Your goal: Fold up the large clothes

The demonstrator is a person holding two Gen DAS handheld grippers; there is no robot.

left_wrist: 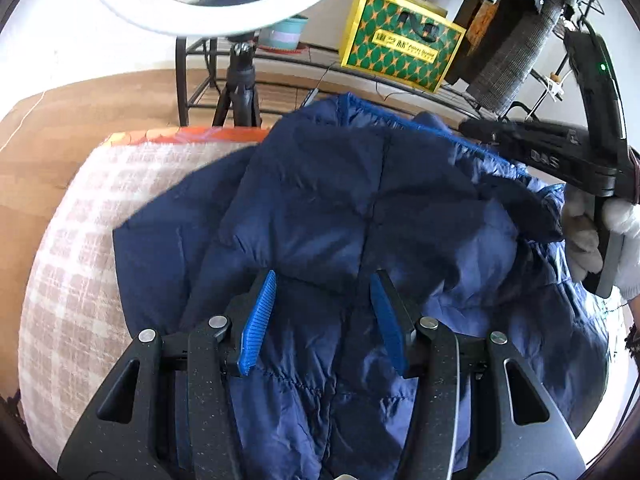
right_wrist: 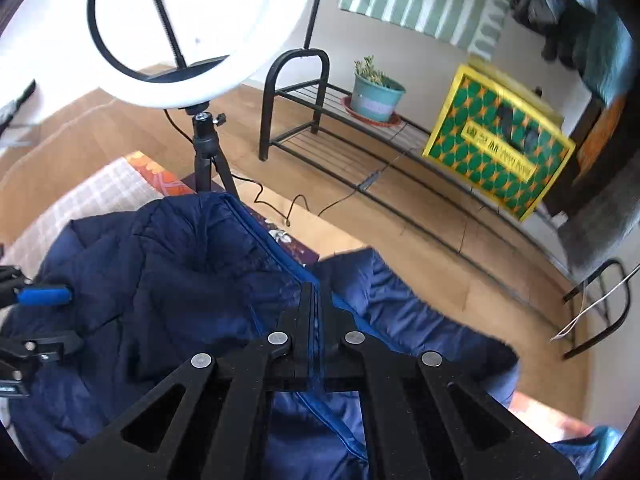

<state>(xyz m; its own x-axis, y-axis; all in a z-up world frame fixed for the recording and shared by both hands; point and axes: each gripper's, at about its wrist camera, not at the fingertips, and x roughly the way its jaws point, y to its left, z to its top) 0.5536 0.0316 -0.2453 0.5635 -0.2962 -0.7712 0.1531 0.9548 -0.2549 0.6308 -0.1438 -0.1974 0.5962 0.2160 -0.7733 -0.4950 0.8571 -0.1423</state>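
Right tool (right_wrist: pixel 316 296) clamped thin on jacket (left_wrist: pixel 360 208) zipper edge at bed's (left_wrist: pixel 80 240) far edge, could slip; left tool (left_wrist: pixel 322 312) half-open, empty, can't back up.

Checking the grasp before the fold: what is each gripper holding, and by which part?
The right gripper is shut on the blue jacket at its bright-blue zipper edge. The left gripper is open above the jacket, holding nothing.
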